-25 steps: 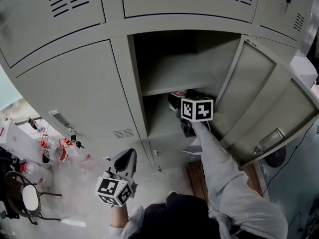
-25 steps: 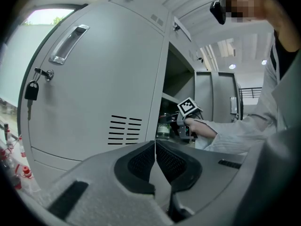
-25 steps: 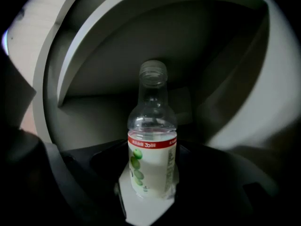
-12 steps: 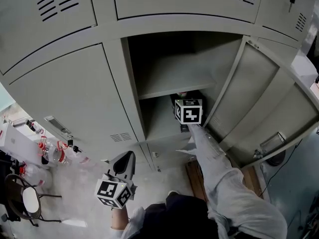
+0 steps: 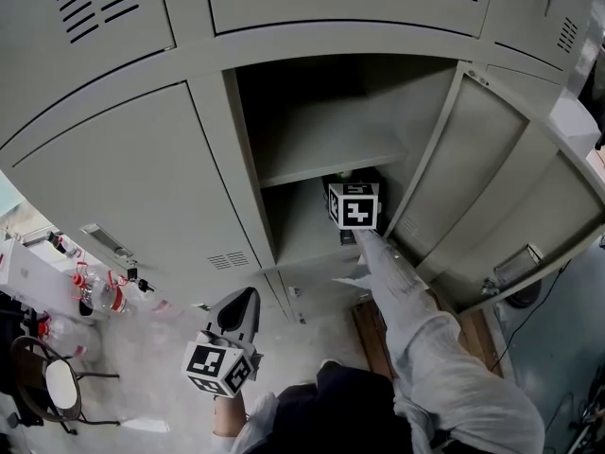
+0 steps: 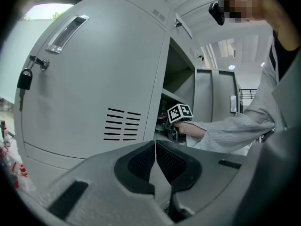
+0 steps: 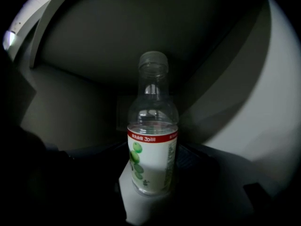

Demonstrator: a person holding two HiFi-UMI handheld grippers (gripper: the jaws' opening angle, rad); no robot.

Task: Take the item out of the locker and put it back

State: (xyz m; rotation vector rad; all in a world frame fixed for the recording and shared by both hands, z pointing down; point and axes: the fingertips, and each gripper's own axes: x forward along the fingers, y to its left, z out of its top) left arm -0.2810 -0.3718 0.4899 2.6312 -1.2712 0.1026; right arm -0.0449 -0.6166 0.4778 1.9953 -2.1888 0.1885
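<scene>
A clear plastic bottle [image 7: 151, 145] with a white label, green fruit print and a red band stands upright between the jaws of my right gripper [image 7: 153, 173]. The gripper is shut on its lower half, in the dark lower compartment of the open grey locker [image 5: 312, 149]. In the head view only the right gripper's marker cube [image 5: 354, 206] shows, under the locker's shelf; it hides the bottle there. My left gripper [image 5: 241, 303] hangs low in front of the closed doors, shut on nothing, with its jaws meeting [image 6: 155, 149].
The locker's door [image 5: 492, 178] stands swung open to the right. A closed locker door [image 5: 142, 187] fills the left, with a padlock [image 6: 24, 79] on its latch. Several bottles [image 5: 99, 287] and a stool [image 5: 57, 381] stand on the floor at the left.
My right gripper has pushed deeper into the lower compartment with the bottle, under the shelf. The left gripper has barely moved.
</scene>
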